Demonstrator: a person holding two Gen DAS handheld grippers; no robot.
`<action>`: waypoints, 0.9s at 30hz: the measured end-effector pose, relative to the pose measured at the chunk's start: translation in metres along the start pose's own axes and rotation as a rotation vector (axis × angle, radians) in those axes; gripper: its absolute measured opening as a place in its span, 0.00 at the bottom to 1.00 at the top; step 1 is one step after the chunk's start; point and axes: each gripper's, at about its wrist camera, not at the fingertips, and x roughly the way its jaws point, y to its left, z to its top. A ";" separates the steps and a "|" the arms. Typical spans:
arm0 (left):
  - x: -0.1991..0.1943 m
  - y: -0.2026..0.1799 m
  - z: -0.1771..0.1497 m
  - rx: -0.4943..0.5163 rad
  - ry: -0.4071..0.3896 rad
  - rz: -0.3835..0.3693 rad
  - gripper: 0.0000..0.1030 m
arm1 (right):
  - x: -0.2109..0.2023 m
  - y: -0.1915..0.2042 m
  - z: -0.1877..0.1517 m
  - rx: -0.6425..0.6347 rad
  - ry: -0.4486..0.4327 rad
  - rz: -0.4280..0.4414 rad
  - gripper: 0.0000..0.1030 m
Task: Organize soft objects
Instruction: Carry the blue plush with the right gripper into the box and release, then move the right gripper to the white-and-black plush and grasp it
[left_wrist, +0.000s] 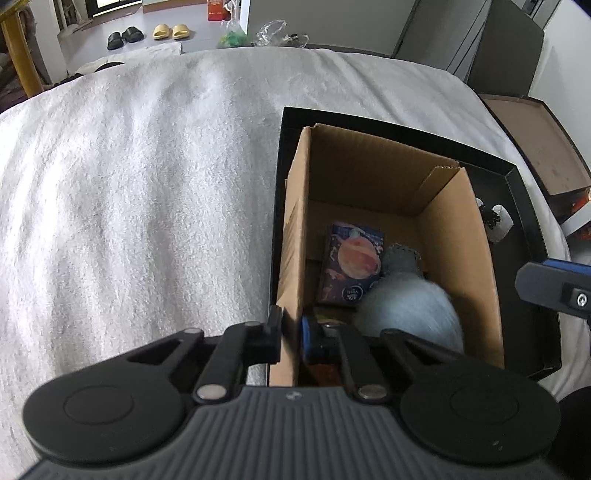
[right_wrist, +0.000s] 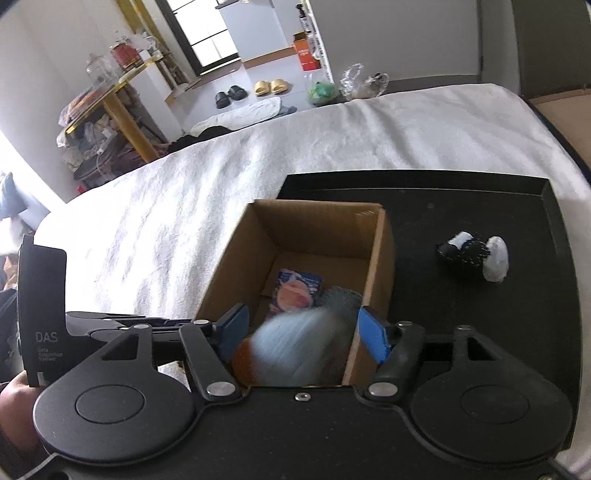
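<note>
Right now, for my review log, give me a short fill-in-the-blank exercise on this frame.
1. The left hand-held gripper is shut on the ____ wall.
2. The box stands on a black ____.
3. The right hand-held gripper is ____ above the blurred blue plush.
4. The black-and-white toy lies ____ the box.

Missing: box; tray; open; outside

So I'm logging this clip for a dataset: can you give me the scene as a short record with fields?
surface: white fluffy blanket
container: open brown cardboard box standing in black shallow tray
box contents: pale blue fluffy plush, blurred; small printed packet
outside box: black-and-white small soft toy on the tray
left gripper: shut on the box's near wall
right gripper: open above the plush
</note>
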 end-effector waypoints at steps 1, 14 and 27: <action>0.000 0.000 0.000 0.004 -0.003 -0.001 0.09 | -0.001 -0.002 -0.001 0.009 -0.001 -0.007 0.64; -0.005 -0.002 -0.002 0.011 -0.003 -0.010 0.09 | -0.009 -0.022 -0.010 0.063 -0.012 -0.052 0.66; -0.004 -0.010 0.001 0.031 0.008 0.047 0.14 | -0.005 -0.066 -0.016 0.146 -0.018 -0.057 0.66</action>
